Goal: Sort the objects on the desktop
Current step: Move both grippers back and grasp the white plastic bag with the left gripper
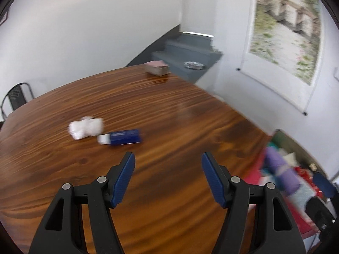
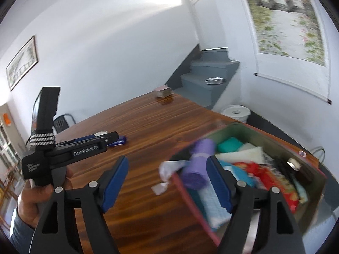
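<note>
Blue, stiff and probably light, the glue stick [image 1: 120,137] beside the crumpled tissue [image 1: 85,127] suits a mid-barrel pinch; left gripper [image 1: 168,163] and right gripper [image 2: 167,165] both gape empty.

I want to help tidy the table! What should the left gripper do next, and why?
Probably move the left gripper forward and a little left to the blue tube. Its jaws are open and empty, and the tube lies loose on the table just ahead, beside the white wad. The box already holds the other things.
</note>
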A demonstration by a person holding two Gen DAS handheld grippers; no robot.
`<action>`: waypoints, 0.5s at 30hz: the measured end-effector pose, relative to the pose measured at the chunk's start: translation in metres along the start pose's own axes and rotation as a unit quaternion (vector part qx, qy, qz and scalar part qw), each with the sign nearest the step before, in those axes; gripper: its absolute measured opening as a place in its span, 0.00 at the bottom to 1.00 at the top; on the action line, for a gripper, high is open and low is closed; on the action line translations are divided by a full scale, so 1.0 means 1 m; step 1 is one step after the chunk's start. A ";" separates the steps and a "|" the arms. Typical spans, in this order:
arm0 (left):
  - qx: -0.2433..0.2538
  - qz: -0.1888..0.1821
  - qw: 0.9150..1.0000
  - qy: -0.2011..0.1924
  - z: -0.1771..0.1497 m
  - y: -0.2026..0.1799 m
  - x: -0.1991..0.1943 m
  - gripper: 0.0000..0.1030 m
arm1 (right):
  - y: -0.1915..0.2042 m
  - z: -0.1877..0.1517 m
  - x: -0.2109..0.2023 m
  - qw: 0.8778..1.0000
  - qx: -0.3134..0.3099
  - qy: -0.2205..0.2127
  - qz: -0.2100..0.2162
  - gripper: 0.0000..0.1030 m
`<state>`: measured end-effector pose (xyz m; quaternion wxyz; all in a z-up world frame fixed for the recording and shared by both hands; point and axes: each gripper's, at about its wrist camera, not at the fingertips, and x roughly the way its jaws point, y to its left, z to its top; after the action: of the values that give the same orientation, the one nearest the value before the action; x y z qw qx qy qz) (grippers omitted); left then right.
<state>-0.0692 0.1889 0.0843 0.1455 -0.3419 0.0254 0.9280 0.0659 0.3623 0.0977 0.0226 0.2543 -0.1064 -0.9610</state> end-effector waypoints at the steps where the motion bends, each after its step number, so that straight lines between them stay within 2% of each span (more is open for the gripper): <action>1: -0.004 0.014 1.000 0.003 -0.001 0.011 0.003 0.67 | 0.007 0.001 0.005 1.000 -0.006 0.004 0.004 0.78; 8: -0.063 0.064 0.996 0.025 -0.006 0.089 0.020 0.67 | 0.048 0.003 0.053 0.998 -0.040 0.034 0.035 0.79; 15: -0.094 0.084 0.991 0.034 -0.008 0.129 0.030 0.67 | 0.070 0.004 0.108 0.994 -0.050 0.081 0.044 0.79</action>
<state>-0.1228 0.0717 0.0524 0.0332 -0.3824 -0.0282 0.9230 -0.0310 0.2844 0.0634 0.0863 0.3247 -0.0672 -0.9395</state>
